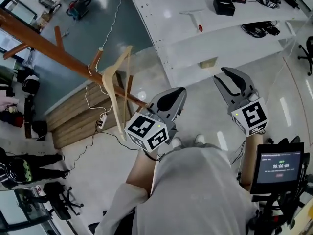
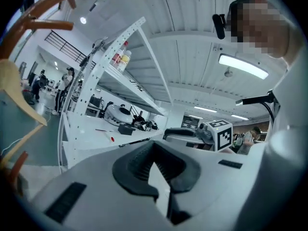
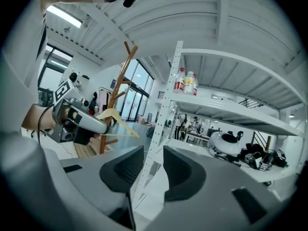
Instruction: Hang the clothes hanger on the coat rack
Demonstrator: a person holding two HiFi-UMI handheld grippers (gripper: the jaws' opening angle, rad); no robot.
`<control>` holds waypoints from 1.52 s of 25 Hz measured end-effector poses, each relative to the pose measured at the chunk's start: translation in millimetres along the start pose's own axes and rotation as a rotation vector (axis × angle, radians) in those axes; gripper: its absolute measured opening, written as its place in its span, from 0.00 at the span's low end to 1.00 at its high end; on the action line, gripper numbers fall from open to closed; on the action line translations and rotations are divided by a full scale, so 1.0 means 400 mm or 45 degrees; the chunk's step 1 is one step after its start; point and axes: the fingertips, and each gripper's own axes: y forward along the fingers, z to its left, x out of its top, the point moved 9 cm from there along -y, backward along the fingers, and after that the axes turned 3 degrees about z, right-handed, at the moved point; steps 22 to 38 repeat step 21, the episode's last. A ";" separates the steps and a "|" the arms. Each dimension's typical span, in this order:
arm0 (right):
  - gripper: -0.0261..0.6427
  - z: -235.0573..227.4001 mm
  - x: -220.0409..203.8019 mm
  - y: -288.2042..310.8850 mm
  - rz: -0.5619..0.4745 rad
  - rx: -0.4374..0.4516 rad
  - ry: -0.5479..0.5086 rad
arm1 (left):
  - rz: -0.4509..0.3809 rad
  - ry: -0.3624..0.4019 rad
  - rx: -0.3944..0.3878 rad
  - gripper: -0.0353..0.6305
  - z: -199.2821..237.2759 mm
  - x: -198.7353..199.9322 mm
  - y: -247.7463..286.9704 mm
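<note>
The pale wooden clothes hanger (image 1: 116,89) hangs on the coat rack (image 1: 49,45), up beside one of the short pegs on its brown pole. Exactly how its hook sits on the peg is too small to tell. Neither gripper touches it. The left gripper (image 1: 178,94) is level with the hanger and just to its right in the head view, with its jaws clenched tip to tip on nothing, as the left gripper view (image 2: 155,146) shows. The right gripper (image 1: 220,74) is held farther right, well apart from the rack, with its jaws released and parted. In the right gripper view (image 3: 153,149) only the post of a white shelving unit (image 3: 159,129) shows far off through the gap, and nothing is between them. That view also shows the hanger (image 3: 118,119) against the rack (image 3: 122,76), behind the left gripper. A cable and power strip (image 1: 102,119) lie on the floor by the rack's wooden base (image 1: 73,121).
</note>
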 end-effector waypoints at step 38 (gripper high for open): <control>0.25 -0.076 -0.135 -0.206 0.120 -0.309 0.128 | 0.128 0.011 -0.311 0.06 -0.084 -0.040 0.253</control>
